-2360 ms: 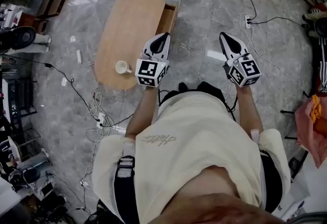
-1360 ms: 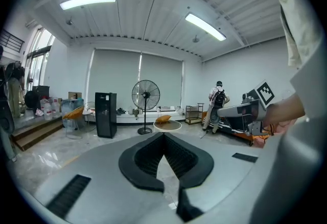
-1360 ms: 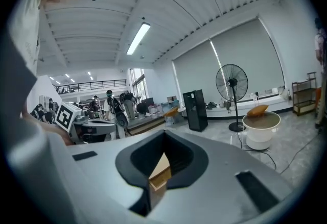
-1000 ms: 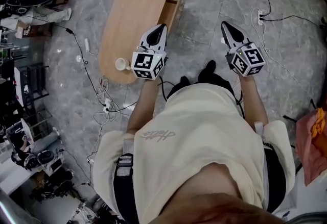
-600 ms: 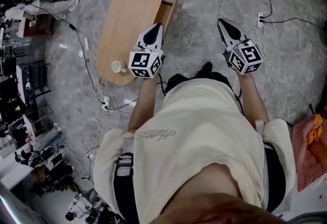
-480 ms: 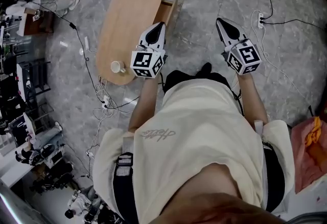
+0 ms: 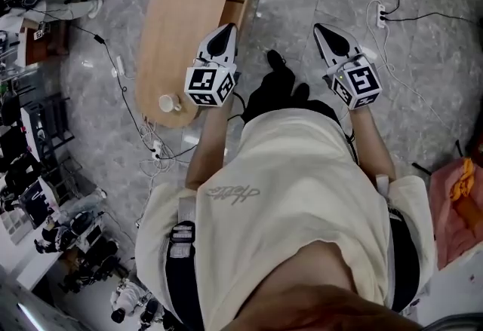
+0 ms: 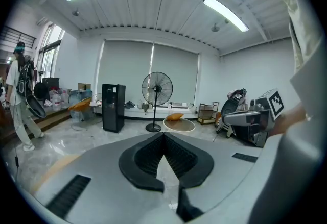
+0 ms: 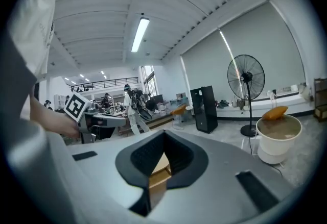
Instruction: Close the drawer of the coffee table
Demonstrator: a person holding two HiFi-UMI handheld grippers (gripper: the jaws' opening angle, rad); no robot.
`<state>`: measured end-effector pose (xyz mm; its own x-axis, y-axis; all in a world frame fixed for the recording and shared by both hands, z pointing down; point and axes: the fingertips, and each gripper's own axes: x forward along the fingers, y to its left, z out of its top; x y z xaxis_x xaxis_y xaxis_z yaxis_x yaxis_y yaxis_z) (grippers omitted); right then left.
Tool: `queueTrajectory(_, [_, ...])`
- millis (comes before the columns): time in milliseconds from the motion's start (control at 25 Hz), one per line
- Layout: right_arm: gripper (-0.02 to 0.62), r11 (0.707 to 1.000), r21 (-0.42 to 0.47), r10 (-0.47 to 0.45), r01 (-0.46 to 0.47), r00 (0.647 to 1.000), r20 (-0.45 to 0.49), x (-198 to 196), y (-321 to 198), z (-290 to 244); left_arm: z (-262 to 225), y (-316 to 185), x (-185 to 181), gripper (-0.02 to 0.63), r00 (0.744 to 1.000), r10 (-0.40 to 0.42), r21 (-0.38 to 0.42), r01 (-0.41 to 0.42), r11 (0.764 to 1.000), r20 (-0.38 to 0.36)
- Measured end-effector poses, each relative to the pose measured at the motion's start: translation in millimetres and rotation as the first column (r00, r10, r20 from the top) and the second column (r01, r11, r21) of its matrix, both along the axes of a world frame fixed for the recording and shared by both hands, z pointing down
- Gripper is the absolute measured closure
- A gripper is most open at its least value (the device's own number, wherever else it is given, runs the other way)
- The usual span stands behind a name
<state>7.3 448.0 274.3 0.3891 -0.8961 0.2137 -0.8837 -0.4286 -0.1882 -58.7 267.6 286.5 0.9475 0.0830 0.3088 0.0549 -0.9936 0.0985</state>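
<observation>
Left gripper [image 7: 226,29]: jaws pressed together at the tips, nothing between them. Its own view shows only floor through the slot behind the pads. Right gripper [image 7: 323,29]: also closed tip to tip, nothing pinched. Tan wood of the coffee table [image 7: 175,28] shows through its slot.

Both are held level in front of the person, well apart from each other, and the person's black shoe [image 7: 278,65] is on the floor between them.

Containers:
- Drawer [image 7: 238,5]: pulled out from the right long side of the oval table top. The interior is too small to read for contents.
- Cup [image 7: 166,103]: white, upright on the near end of the table. Contents are not visible.
- Tub [image 9: 278,140]: pale and round, on the floor off to the right. The inside looks brownish, and what it is cannot be told.

Drawer vs tools: in the head view the drawer sits just beyond the left gripper's tip, which overlaps the table's right edge. Contact cannot be told, because the left gripper view points out at the room and shows no drawer. The right gripper is off to the drawer's right, clearly apart from it.

Further out there is a power strip [image 7: 379,14] with cables on the grey stone floor, a pedestal fan [image 8: 157,90] and a black cabinet [image 8: 113,107].
</observation>
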Motion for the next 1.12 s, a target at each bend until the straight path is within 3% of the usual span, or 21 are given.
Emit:
queueTrajectory(200, [0.601, 1.0, 0.012, 0.018, -0.018, 1.0, -0.012, 29, -23, -13, -1, -36, 53, 0.601, 0.999, -0.004, -0.026, 0.003, 1.0, -0.035])
queueTrajectory(480, [0.601, 0.997, 0.007, -0.082, 0.082, 0.996, -0.029, 69, -118, -33, -19, -104, 108, 0.601, 0.998, -0.012, -0.018, 0.01, 1.0, -0.068])
queueTrajectory(600, [0.601, 0.991, -0.012, -0.132, 0.131, 0.99, -0.048, 69, -162, -34, -8, -147, 105, 0.601, 0.998, -0.042, -0.016, 0.041, 0.999, -0.05])
queueTrajectory(800, [0.601, 0.983, -0.044, -0.179, 0.178, 0.983, -0.038, 76, -214, -35, 8, -194, 102, 0.601, 0.999, -0.053, 0.081, 0.053, 0.995, -0.012])
queueTrajectory(920, [0.6, 0.974, -0.072, -0.218, 0.215, 0.975, -0.034, 78, -237, -32, 15, -205, 94, 0.601, 0.997, -0.07, 0.052, 0.071, 0.996, -0.009])
queueTrajectory(1120, [0.6, 0.948, -0.066, -0.313, 0.31, 0.949, -0.035, 71, -278, -32, 35, -232, 71, 0.601, 0.986, -0.166, 0.0, 0.166, 0.986, 0.019])
